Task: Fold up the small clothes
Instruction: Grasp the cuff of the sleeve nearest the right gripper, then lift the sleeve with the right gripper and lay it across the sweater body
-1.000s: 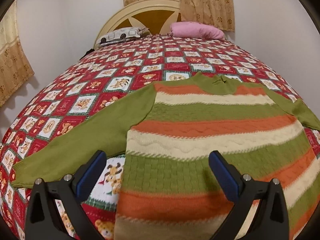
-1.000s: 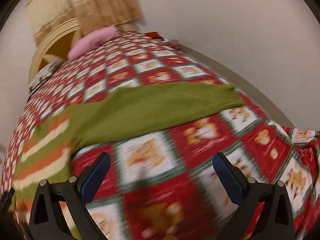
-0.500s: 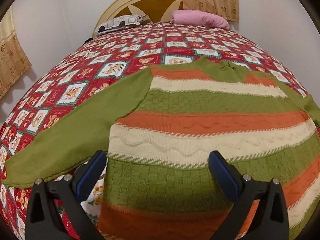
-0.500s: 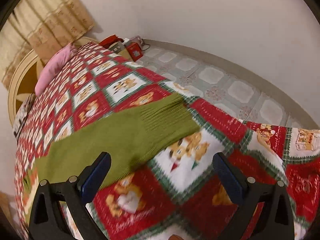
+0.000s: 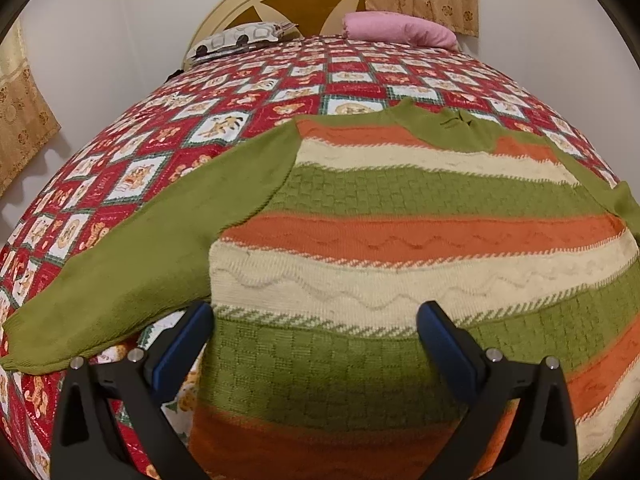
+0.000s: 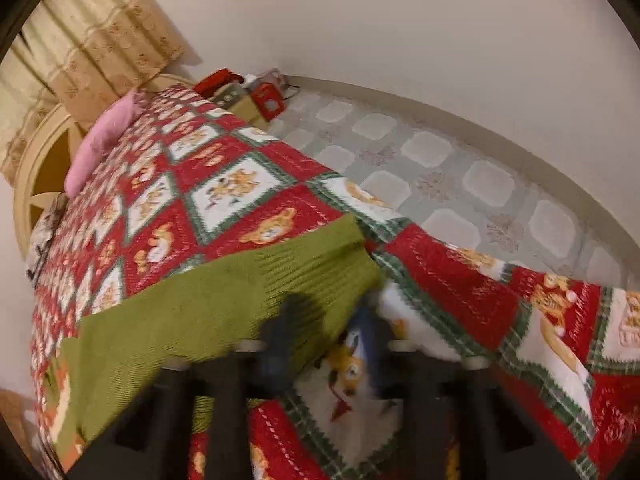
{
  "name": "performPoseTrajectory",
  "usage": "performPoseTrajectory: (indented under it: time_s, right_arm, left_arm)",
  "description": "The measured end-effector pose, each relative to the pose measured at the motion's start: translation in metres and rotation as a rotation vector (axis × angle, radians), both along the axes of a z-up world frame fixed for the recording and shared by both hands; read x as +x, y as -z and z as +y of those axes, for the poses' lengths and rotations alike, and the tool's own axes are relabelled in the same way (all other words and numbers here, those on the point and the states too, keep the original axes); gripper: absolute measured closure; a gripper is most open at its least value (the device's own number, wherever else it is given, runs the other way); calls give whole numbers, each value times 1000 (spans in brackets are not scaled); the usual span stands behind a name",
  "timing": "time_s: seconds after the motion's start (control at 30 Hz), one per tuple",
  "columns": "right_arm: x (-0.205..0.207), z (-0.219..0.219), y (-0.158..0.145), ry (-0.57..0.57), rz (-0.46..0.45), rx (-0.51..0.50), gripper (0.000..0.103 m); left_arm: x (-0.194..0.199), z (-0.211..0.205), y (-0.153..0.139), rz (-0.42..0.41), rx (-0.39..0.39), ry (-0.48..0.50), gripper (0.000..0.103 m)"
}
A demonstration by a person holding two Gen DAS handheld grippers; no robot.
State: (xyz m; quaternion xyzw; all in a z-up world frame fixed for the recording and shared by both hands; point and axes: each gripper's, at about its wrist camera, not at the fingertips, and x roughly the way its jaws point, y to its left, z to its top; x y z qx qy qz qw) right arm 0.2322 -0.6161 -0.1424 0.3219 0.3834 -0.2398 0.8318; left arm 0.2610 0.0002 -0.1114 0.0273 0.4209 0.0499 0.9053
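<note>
Bed (image 5: 248, 92) under a red bear-print quilt, cream headboard, pink pillow (image 5: 400, 32) by the curtain. Striped sweater (image 5: 400, 208) spread flat across the quilt, sleeves out to either side. Left claw (image 5: 316, 326) released, jaws wide, straddling the sweater's left side seam low on the body. Right claw (image 6: 326, 332) at the quilt's edge by the tiled floor; jaws have just been closing, seemingly pinching the green sleeve cuff (image 6: 320, 268) — view blurred, contact likely.
</note>
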Motion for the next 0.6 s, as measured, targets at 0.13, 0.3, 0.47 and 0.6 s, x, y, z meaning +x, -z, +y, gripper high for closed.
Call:
performPoseTrajectory:
  time_s: [0.13, 0.3, 0.47, 0.6]
  right_arm:
    - [-5, 4, -15, -16, -39, -40, 96]
    - [-8, 20, -45, -61, -79, -118, 97]
    - [-7, 46, -87, -128, -127, -213, 97]
    - [-3, 75, -126, -192, -174, -284, 97]
  left_arm:
    - [1, 0, 0, -1, 3, -1, 0]
    - [1, 1, 0, 1, -1, 0, 0]
    - [-2, 1, -4, -8, -14, 19, 0]
    - [-12, 10, -19, -54, -60, 8, 0]
